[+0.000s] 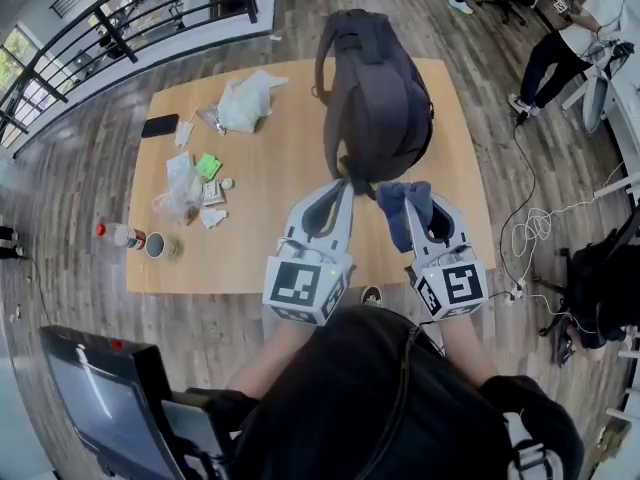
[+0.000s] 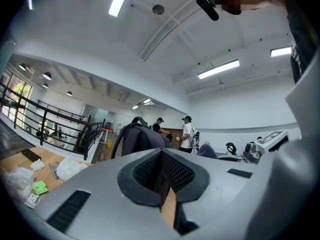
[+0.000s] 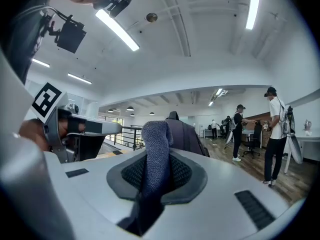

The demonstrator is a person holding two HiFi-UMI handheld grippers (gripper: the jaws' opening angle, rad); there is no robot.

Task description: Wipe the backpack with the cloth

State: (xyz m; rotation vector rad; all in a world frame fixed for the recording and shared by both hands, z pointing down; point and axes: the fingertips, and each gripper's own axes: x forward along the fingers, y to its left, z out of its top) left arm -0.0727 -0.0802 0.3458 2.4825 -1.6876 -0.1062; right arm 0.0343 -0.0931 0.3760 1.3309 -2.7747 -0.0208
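backpack (image 1: 380, 98), dark grey, lies on the far half of the wooden table (image 1: 280, 248), its straps facing up and its bottom end turned toward the person holding the tools. from where i stand both grippers point level at that near end, side by side and close together.

the left gripper (image 1: 343, 190) has its jaws drawn almost fully together, and in the left gripper view only a thin dark strip shows between the pads. its tip meets the near edge of the backpack, so it looks pinched on a bit of the bag's fabric or strap there.

the right gripper (image 1: 415, 216) is clamped on the cloth (image 1: 402, 198), a dark blue knitted piece. the cloth stands up out of the jaws in a fold and hangs down below them in the right gripper view. in the head view it sits just beside the backpack's lower right corner; i cannot tell whether it touches the bag.

on the left part of the table, well apart from the bag, lie a crumpled white plastic bag (image 1: 245, 101), a black phone (image 1: 160, 125), a green packet (image 1: 208, 165) among small wrappers, a cup (image 1: 157, 245) and a bottle with a red cap (image 1: 120, 234) on its side at the table's edge.

a white cable (image 1: 535, 223) loops on the wood floor to the right, and a person in a white top (image 1: 575, 33) stands beyond it.
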